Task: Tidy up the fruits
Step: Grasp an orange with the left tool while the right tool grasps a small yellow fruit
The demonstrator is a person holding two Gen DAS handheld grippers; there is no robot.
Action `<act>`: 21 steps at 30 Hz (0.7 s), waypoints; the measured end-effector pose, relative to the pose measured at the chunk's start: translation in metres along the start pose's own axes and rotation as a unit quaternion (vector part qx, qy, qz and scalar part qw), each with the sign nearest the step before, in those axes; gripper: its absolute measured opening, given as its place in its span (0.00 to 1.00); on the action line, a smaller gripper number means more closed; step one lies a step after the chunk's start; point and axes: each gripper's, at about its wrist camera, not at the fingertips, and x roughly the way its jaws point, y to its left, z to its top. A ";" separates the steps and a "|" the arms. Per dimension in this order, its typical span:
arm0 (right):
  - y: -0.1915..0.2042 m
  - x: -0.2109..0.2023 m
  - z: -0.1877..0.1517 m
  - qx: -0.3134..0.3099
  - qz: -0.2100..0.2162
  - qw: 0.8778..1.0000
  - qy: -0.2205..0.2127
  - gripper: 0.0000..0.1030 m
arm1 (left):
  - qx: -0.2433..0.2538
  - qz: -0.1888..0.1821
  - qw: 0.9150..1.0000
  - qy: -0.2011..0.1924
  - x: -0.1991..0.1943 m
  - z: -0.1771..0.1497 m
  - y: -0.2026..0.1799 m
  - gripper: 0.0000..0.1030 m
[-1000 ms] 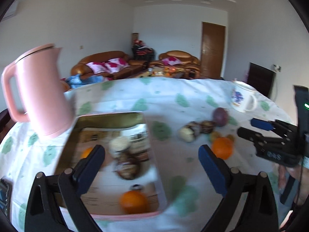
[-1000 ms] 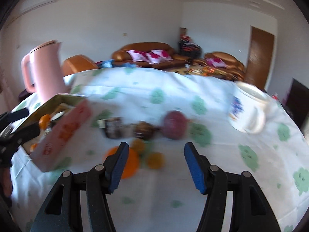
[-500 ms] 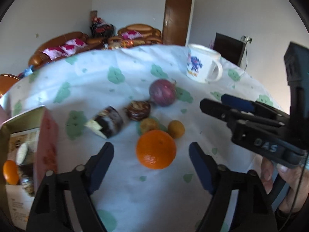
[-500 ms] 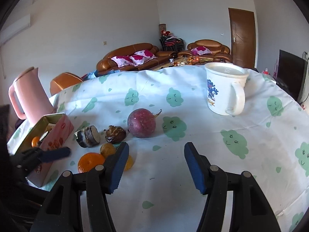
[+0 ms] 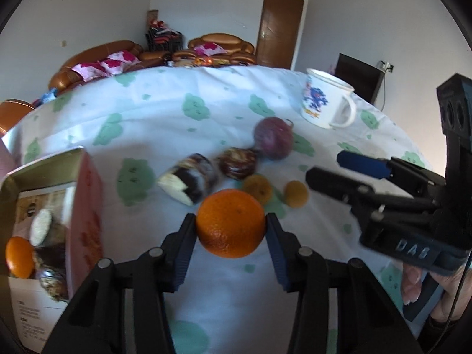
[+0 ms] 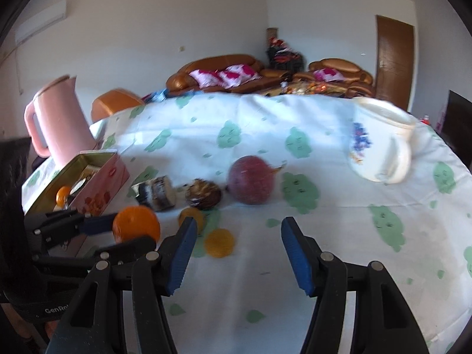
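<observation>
A large orange (image 5: 231,224) sits on the green-patterned cloth between the pads of my left gripper (image 5: 231,221). Its jaws are closing and both pads touch the orange's sides; the right wrist view shows the same orange (image 6: 136,225) in them. My right gripper (image 6: 237,230) hovers over bare cloth, jaws closing slightly with nothing between them. Ahead of it lie two small yellow fruits (image 6: 219,242) (image 6: 191,217), a purple round fruit (image 6: 250,180), a dark brown fruit (image 6: 203,197) and a cut dark piece (image 6: 155,191). At the left, a pink tin box (image 5: 88,206) holds another orange (image 5: 19,256).
A white mug (image 6: 380,141) with a blue print stands at the right of the table. A pink kettle (image 6: 59,118) stands behind the box at the left. A person's hand (image 5: 436,289) holds the right gripper (image 5: 324,165). Sofas and a door lie beyond the table.
My left gripper swung from over the tin box to the loose fruit, moved in on the large orange, and its jaws narrowed onto it. The right gripper stayed about where it was.
</observation>
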 end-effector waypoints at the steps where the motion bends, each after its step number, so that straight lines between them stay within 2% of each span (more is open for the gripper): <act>1: 0.004 0.004 0.001 -0.009 0.000 1.000 0.008 0.53 | -0.001 0.002 1.000 -0.002 -0.001 0.001 0.002 0.47; 7: 0.016 0.029 0.002 -0.031 0.003 0.998 0.057 0.41 | -0.029 -0.006 1.000 -0.008 -0.003 0.001 0.017 0.47; 10: 0.017 0.037 0.000 -0.035 0.011 0.996 0.079 0.29 | -0.032 -0.003 0.999 -0.012 -0.004 0.000 0.017 0.47; 15: 0.016 0.038 0.000 -0.031 0.025 0.996 0.082 0.28 | -0.024 0.011 0.999 -0.030 -0.011 -0.001 0.014 0.47; 21: 0.018 0.030 0.001 -0.037 0.032 0.997 0.060 0.28 | -0.028 0.018 0.998 -0.048 -0.017 -0.001 0.016 0.47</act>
